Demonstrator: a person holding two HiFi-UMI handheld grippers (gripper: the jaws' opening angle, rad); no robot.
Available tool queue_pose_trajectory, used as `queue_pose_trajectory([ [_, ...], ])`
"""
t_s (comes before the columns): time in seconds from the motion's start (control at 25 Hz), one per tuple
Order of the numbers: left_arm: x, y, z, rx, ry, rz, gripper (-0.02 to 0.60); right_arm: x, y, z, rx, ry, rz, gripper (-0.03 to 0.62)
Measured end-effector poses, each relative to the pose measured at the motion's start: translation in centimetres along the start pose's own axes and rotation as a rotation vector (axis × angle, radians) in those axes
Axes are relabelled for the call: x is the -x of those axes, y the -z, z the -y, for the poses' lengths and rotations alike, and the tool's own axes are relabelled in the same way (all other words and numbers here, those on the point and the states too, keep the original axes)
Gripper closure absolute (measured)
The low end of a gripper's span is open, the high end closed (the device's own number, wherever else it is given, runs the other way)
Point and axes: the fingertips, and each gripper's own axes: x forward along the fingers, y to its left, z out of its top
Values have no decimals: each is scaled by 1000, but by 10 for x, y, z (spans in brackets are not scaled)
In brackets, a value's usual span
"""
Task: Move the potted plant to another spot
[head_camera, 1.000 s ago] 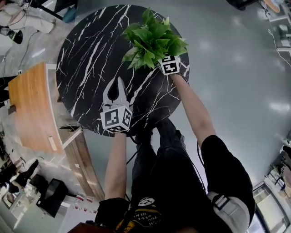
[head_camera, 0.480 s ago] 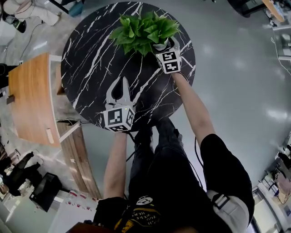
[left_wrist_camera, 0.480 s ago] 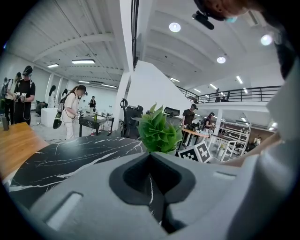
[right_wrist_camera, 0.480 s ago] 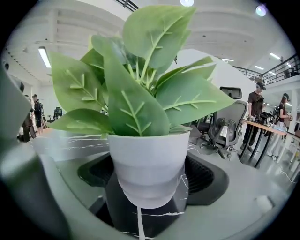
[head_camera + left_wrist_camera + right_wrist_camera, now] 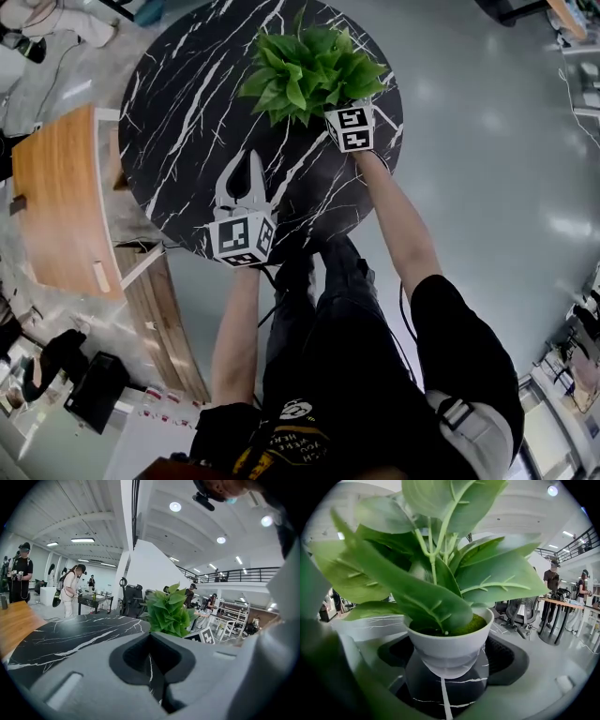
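The potted plant (image 5: pixel 309 73), green leaves in a small white pot (image 5: pixel 449 645), is at the far right of the round black marble table (image 5: pixel 183 112). My right gripper (image 5: pixel 334 101) is shut on the pot, its jaws against both sides of the pot and its tips hidden under the leaves. The pot's base is at the tabletop; I cannot tell if it touches. My left gripper (image 5: pixel 246 164) hovers over the near side of the table, shut and holding nothing. In the left gripper view the plant (image 5: pixel 169 611) stands ahead and to the right.
A curved wooden bench (image 5: pixel 58 202) stands left of the table. Grey floor surrounds the table on the right. In the left gripper view, people (image 5: pixel 70 590) stand at desks beyond the table. An office chair (image 5: pixel 524 611) is behind the plant.
The right gripper and the plant swung a little left over the far side of the table, then back to the right. The left gripper stayed almost still.
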Motion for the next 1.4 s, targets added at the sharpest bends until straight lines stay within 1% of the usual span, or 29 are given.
queue_pose_trajectory([
  [0.32,3,7,4,6,5,-9,577,2,1,-1,1,-15,5,120],
  [0.6,6,9,7,1,15,-10,577,17,16,-4,-12,-18,-13,118],
  [0.72,12,10,9,-4,22,-12,577,33,22,-4,-43,7,-18,118],
  [0.8,19,7,13,-6,33,-7,578,57,22,-5,-85,32,-10,123],
  [0.88,28,-1,21,-8,51,6,577,94,13,-12,-131,50,15,158],
  [0.96,41,-13,33,-20,76,23,578,138,-6,-25,-176,58,45,219],
  [1.0,51,-20,41,-29,89,30,577,162,-18,-34,-196,55,60,282],
  [1.08,74,-29,59,-41,111,33,577,209,-44,-55,-217,41,88,370],
  [1.12,87,-31,67,-42,118,32,577,232,-57,-65,-216,38,100,436],
  [1.16,99,-35,74,-40,123,30,578,253,-69,-75,-207,42,108,464],
  [1.2,110,-39,81,-35,126,29,578,272,-80,-82,-192,50,112,534],
  [1.24,120,-44,87,-28,128,30,577,288,-90,-90,-175,58,111,584],
  [1.32,140,-57,98,-17,129,38,577,315,-107,-106,-148,57,105,594],
  [1.4,158,-70,110,-15,131,51,577,337,-120,-122,-144,37,105,594],
])
